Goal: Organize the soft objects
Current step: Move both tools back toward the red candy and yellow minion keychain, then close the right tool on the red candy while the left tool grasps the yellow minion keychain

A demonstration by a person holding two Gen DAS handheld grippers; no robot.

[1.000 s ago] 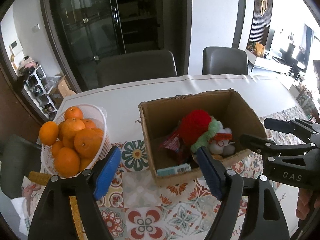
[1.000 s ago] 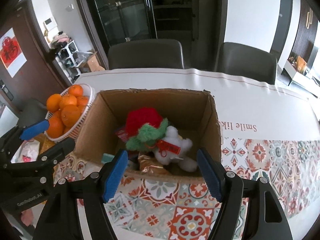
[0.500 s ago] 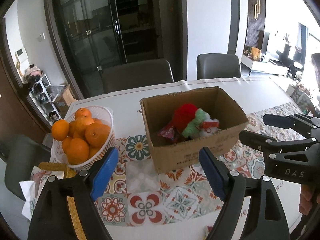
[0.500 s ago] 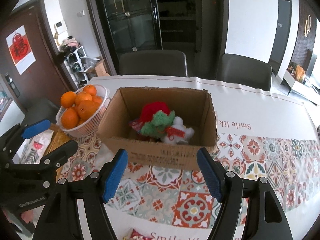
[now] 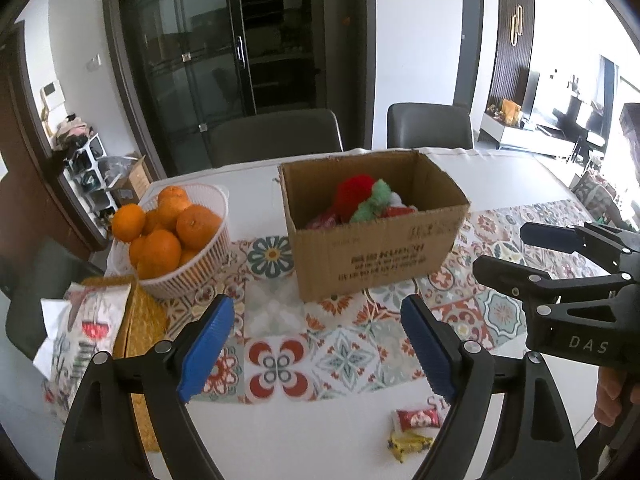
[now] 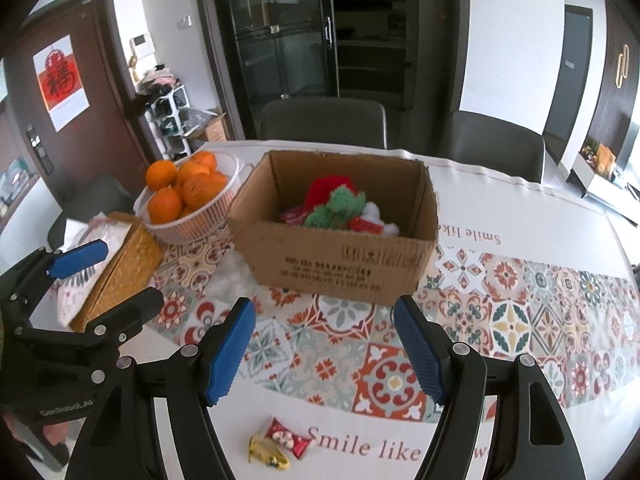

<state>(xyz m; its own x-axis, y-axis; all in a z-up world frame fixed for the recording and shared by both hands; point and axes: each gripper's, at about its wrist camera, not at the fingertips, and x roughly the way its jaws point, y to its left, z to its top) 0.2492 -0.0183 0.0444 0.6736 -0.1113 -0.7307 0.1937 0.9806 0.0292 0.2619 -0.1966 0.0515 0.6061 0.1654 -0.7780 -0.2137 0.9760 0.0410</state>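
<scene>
A brown cardboard box (image 5: 372, 248) (image 6: 340, 264) stands on the patterned table runner. Inside it lie a red plush (image 5: 354, 194) (image 6: 328, 188), a green plush (image 5: 372, 204) (image 6: 340, 208) and a white plush (image 6: 378, 216), with snack packets beside them. My left gripper (image 5: 316, 304) (image 6: 132, 272) hovers well in front of the box, its jaws opening with nothing between them. My right gripper (image 6: 323, 304) (image 5: 500, 249) is open and empty, also short of the box. Two wrapped candies, red-white (image 5: 416, 418) (image 6: 286, 436) and yellow (image 5: 408, 442) (image 6: 268, 454), lie near the table's front edge.
A white basket (image 5: 188, 276) (image 6: 192, 224) of oranges stands left of the box. A woven yellow mat (image 5: 136, 320) (image 6: 124, 264) and a printed paper bag (image 5: 80, 332) lie at the left edge. Two dark chairs stand behind the table.
Both grippers have drawn back from the box, which now looks smaller and farther away. The two candies have come into view near the front edge. The left jaws have widened slightly.
</scene>
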